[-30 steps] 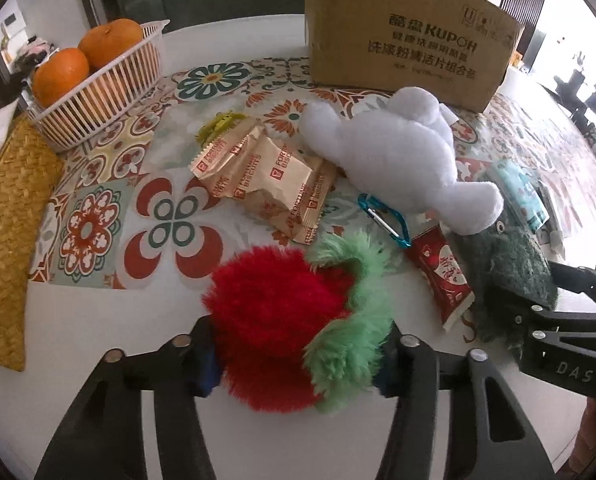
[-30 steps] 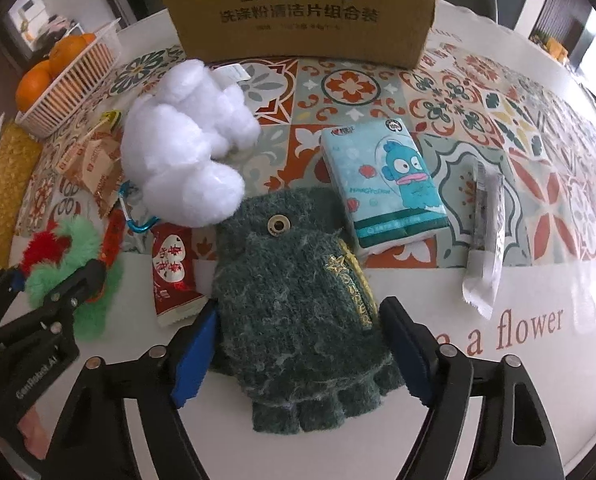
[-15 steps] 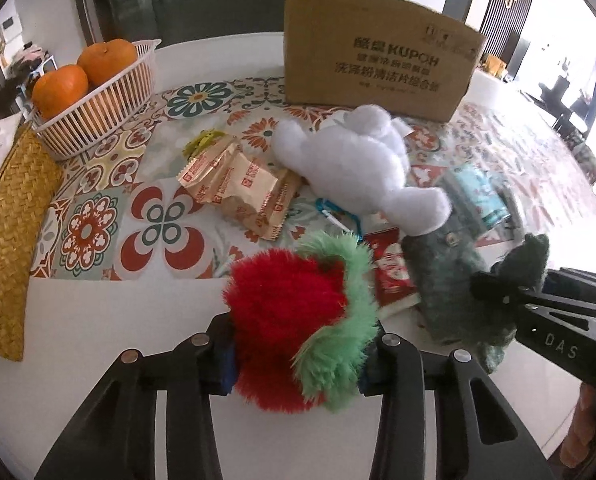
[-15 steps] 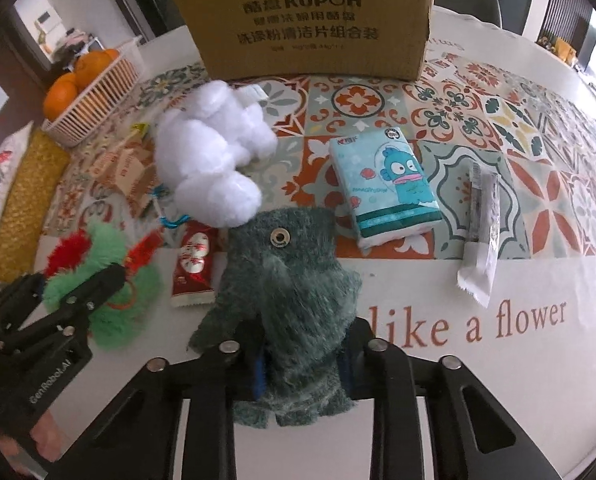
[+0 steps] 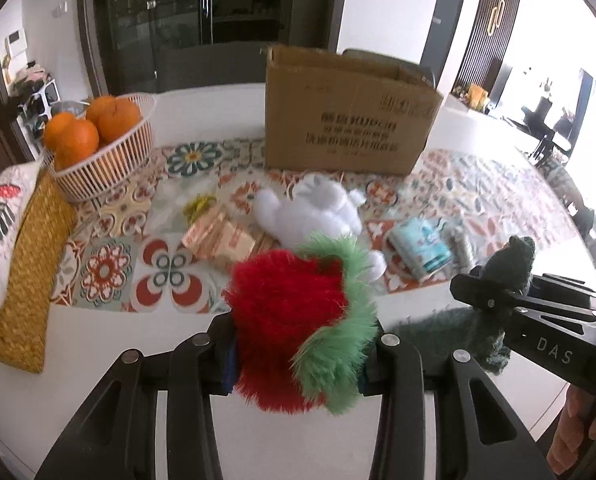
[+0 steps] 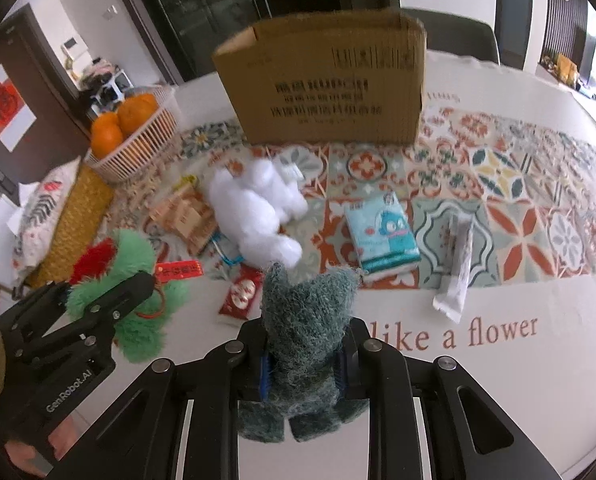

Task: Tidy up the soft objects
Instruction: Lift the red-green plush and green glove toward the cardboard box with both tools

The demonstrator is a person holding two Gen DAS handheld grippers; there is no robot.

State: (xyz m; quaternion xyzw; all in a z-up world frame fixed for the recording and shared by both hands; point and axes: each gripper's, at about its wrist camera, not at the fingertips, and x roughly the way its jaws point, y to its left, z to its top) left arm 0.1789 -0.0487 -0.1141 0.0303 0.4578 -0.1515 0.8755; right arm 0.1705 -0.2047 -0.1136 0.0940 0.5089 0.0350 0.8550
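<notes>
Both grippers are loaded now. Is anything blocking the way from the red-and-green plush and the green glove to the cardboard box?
Likely only low clutter. The white plush, snack packets and tissue pack lie on the table between the held red-and-green plush, green glove and cardboard box. Both items look lifted, so should pass over.

Both the red-green plush and the green glove have been clamped and lifted.

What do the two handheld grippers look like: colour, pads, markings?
Both are matte black plastic with round silver screws along angular, slotted fingers. The left gripper has dark blue pads and reads "GenRobot.AI" in white on its side, seen from the right wrist view. The right gripper has brighter blue pads; "DAS" shows on its side. No cables visible. Bare skin shows at the handles.
</notes>
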